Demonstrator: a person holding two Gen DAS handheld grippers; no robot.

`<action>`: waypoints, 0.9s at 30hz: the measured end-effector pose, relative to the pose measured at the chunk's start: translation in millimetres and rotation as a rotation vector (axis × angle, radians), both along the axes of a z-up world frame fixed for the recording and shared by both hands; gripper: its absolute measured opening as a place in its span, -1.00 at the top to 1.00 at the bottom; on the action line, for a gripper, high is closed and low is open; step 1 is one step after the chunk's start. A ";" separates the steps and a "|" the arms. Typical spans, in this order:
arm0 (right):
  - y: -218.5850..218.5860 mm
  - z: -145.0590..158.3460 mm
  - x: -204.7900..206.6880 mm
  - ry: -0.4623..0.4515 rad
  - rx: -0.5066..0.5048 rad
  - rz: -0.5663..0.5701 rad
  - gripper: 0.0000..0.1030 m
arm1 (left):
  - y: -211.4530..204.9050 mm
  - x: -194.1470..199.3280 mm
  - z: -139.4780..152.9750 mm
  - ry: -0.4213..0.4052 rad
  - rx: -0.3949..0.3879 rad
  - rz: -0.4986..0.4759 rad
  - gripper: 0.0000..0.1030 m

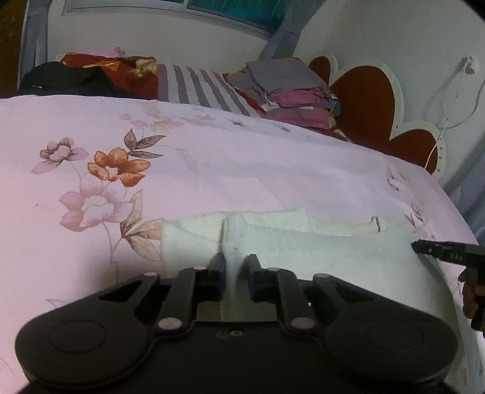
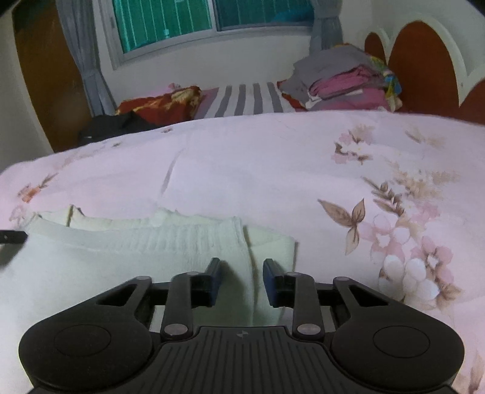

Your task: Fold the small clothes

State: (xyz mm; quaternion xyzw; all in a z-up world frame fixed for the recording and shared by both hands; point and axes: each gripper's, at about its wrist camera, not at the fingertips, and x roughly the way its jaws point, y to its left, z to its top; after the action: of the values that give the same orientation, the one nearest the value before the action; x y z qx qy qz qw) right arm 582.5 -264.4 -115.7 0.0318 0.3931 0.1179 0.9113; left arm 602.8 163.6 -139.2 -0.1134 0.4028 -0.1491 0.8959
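A small white knitted garment (image 1: 318, 251) lies flat on the pink floral bedspread (image 1: 212, 169). My left gripper (image 1: 235, 263) hovers over its left side, near a fold line, with the jaws a little apart and nothing between them. My right gripper (image 2: 241, 267) is over the garment's (image 2: 136, 257) right side, jaws open, straddling a fold at the sleeve, empty. The right gripper's fingers (image 1: 439, 251) also show at the right edge of the left wrist view. The left gripper's fingertip (image 2: 12, 236) shows at the left edge of the right wrist view.
A stack of folded grey and pink clothes (image 1: 291, 88) sits by the red and white headboard (image 1: 366, 100). A red patterned pillow (image 1: 121, 72), a dark garment (image 1: 66, 78) and a striped sheet (image 1: 200, 88) lie at the far side. A window (image 2: 194, 21) is behind.
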 end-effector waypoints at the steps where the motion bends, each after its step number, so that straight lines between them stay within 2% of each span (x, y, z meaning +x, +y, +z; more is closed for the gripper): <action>1: 1.3 -0.6 0.6 -0.002 -0.008 0.003 0.41 | 1.1 0.0 -1.0 0.001 -0.011 0.003 0.73; 2: 1.5 -1.7 1.4 0.001 -0.006 0.006 0.42 | 1.6 0.2 -2.1 0.002 -0.019 0.004 0.75; 3: 1.7 -3.5 2.0 0.003 -0.001 0.009 0.42 | 1.3 0.1 -2.6 0.000 -0.023 0.000 0.89; 4: 1.0 -4.8 3.2 0.004 0.003 0.009 0.42 | 0.9 -0.3 -1.9 -0.006 -0.025 -0.003 0.94; 5: -0.4 -5.5 4.5 0.003 0.010 0.007 0.63 | 0.7 -2.0 -0.1 -0.021 -0.023 0.003 0.94; 6: -1.6 -5.4 5.0 0.002 0.024 0.014 0.99 | 0.7 -4.1 2.4 -0.040 -0.024 0.009 0.94; 9: -8.5 3.5 -0.6 -0.058 0.037 -0.024 0.99 | 2.7 -7.5 7.2 -0.088 -0.033 0.027 0.94; 11: -13.3 7.7 -4.1 -0.096 0.045 -0.047 0.99 | 2.7 -2.9 3.4 -0.071 -0.028 0.033 0.94; 14: -8.1 -4.3 4.4 -0.046 0.012 -0.042 0.99 | -0.2 3.4 -6.4 -0.032 -0.025 0.045 0.94; 17: -5.2 -9.5 8.3 -0.026 0.005 -0.045 0.99 | 5.1 2.3 -2.0 -0.012 -0.030 0.069 0.72; 19: -6.8 -0.7 5.5 -0.025 0.009 -0.066 0.97 | 1.4 -11.7 14.2 -0.067 0.055 0.112 0.25; 20: -5.2 6.6 -0.7 -0.046 -0.006 -0.075 0.78 | -4.2 -20.9 22.3 -0.113 0.089 0.112 0.11; 21: -1.1 15.6 -9.6 -0.078 -0.010 -0.069 0.46 | -11.3 -27.8 27.1 -0.134 0.086 0.108 -0.08; 22: 3.9 22.5 -18.2 -0.101 0.028 -0.040 0.36 | -23.2 -32.5 29.2 -0.133 0.050 0.080 -0.18; 23: 11.3 24.7 -23.2 -0.104 0.055 -0.017 0.31 | -37.3 -34.3 29.3 -0.130 0.029 0.034 -0.18; 27: 70.8 17.0 -30.7 -0.085 0.069 0.135 0.31 | -98.9 -37.2 20.7 -0.115 0.030 -0.106 -0.14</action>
State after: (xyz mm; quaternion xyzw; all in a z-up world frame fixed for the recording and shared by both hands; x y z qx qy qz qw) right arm 551.7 -193.6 -98.6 0.0316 0.3510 0.1938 0.9155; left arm 565.6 64.7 -118.5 -0.0698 0.3585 -0.1966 0.9099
